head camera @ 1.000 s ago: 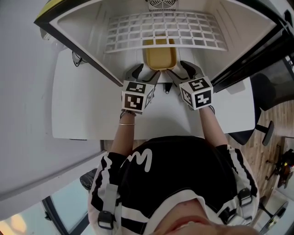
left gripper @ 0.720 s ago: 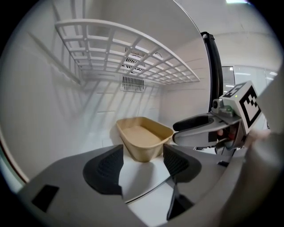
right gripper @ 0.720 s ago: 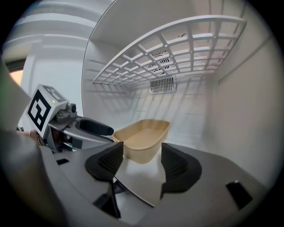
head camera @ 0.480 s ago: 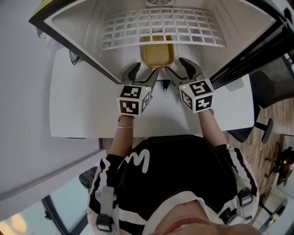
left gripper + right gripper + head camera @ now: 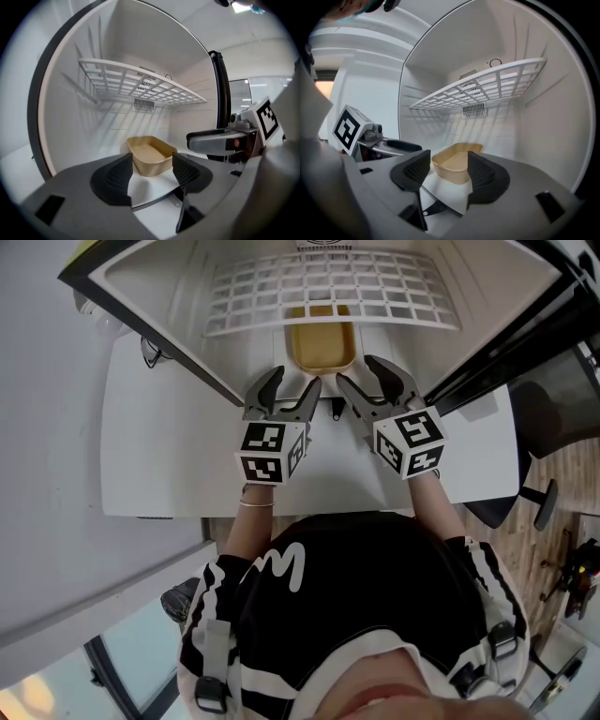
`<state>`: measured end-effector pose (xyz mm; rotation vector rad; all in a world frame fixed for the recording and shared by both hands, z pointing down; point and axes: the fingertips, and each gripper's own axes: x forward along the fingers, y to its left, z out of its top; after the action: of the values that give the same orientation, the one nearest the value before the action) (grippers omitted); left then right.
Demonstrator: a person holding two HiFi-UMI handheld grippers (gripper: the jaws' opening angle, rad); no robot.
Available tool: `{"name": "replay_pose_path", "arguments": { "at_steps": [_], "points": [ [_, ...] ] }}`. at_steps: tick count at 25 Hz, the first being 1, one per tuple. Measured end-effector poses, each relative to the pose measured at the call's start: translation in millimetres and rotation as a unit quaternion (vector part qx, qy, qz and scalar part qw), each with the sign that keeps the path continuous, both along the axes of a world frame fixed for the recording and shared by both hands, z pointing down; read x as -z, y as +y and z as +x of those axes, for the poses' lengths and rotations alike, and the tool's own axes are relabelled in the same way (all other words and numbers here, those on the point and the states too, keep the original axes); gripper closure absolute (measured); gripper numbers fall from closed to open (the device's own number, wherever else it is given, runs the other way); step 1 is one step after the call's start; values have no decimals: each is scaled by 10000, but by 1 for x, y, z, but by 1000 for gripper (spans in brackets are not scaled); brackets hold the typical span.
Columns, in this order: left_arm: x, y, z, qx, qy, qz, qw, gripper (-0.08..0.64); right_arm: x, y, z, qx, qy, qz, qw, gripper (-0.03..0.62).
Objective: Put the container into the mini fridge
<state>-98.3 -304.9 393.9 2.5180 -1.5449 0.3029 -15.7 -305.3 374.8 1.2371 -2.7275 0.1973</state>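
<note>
Tongs gape empty on both sides: we hold the left tongs (image 5: 289, 388) and right tongs (image 5: 361, 373) over the white table (image 5: 159, 446), at the mouth of the open white mini fridge (image 5: 169, 315). Inside, the shallow tan rectangular plastic container (image 5: 322, 345) rests on the fridge floor beneath the white wire shelf (image 5: 328, 292), touching neither.

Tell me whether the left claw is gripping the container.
No, the left claw is open and empty, and the container sits apart from it on the fridge floor.

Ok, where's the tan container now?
Centre of the head view: the tan rectangular plastic container sits inside the white mini fridge, under its white wire shelf, beyond the left tongs and right tongs.
</note>
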Motion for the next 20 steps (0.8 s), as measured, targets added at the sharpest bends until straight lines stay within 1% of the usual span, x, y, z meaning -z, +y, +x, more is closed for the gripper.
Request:
{"name": "replay_pose_path", "arguments": {
  "at_steps": [5, 11, 13, 14, 15, 16, 17, 20],
  "points": [
    [7, 10, 4, -74, 229, 142, 9996, 290, 8, 8, 2, 56, -114, 139, 9998, 337],
    [24, 18, 6, -135, 297, 387, 9987, 301, 20, 17, 5, 128, -341, 185, 9992, 339],
    [31, 21, 7, -169, 357, 468, 9981, 318, 24, 20, 6, 146, -402, 222, 9988, 342],
    [34, 22, 7, -190, 403, 524, 9976, 329, 27, 21, 7, 135, -418, 264, 9987, 351],
    [37, 23, 7, -207, 450, 583, 9971, 357, 29, 22, 8, 109, -419, 319, 9986, 371],
    [40, 24, 6, -208, 486, 638, 9966, 384, 32, 23, 9, 79, -407, 377, 9984, 403],
    [42, 24, 5, -192, 505, 680, 9962, 394, 34, 24, 10, 60, -393, 425, 9983, 426],
    [49, 25, 2, -137, 493, 768, 9957, 408, 42, 28, 9, 74, -430, 501, 9978, 442]
  ]
}}
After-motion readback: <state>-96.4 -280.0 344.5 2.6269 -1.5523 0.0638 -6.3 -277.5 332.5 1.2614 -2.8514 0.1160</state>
